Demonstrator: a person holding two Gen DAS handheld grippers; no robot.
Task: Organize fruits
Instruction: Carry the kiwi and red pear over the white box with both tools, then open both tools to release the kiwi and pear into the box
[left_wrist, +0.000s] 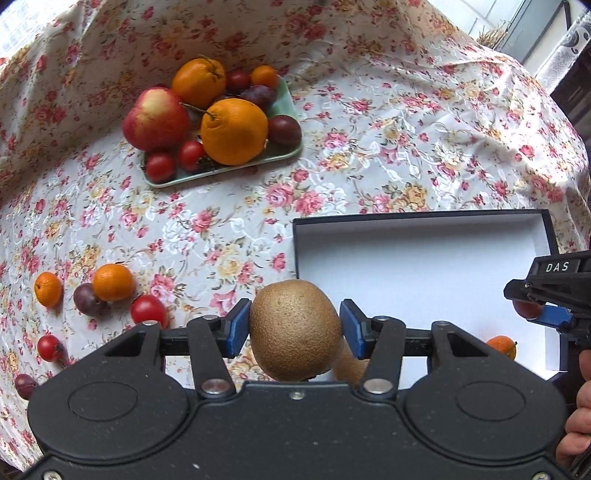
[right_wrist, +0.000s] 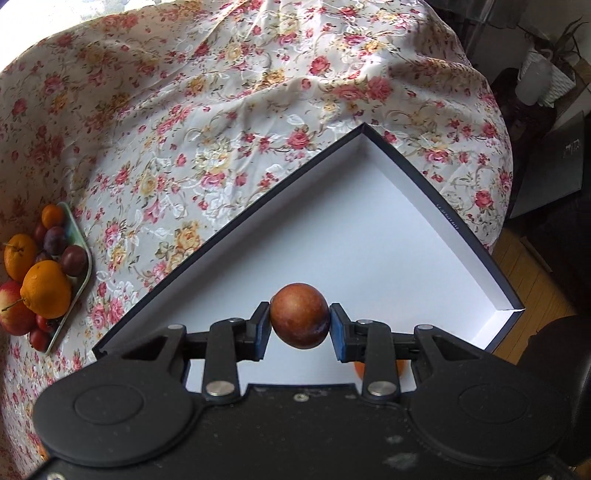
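On the far left of the flower-printed tablecloth (left_wrist: 388, 122) a pale green rectangular tray (left_wrist: 284, 155) holds a red apple, two large oranges, plums and small red fruits, and nearer on the left lie loose small mandarins (left_wrist: 112, 282), a dark plum and red cherry-sized fruits. The left gripper (left_wrist: 295, 328) has its blue pads closed on a fuzzy brown oval kiwi (left_wrist: 295, 332), carried just at the near left edge of the shallow dark-rimmed box with a white inside (left_wrist: 424, 266). To the right, the right gripper (right_wrist: 300, 326) clamps a round reddish-brown plum (right_wrist: 300, 320) above the box floor. The step in hand appears to be carrying both fruits to the box; next, each needs lowering onto the white floor before the pads part, since round fruit may roll. Only the left view shows the loose fruits and a second kiwi under the held one; only the right view shows the box's far corner and the wooden floor beyond.
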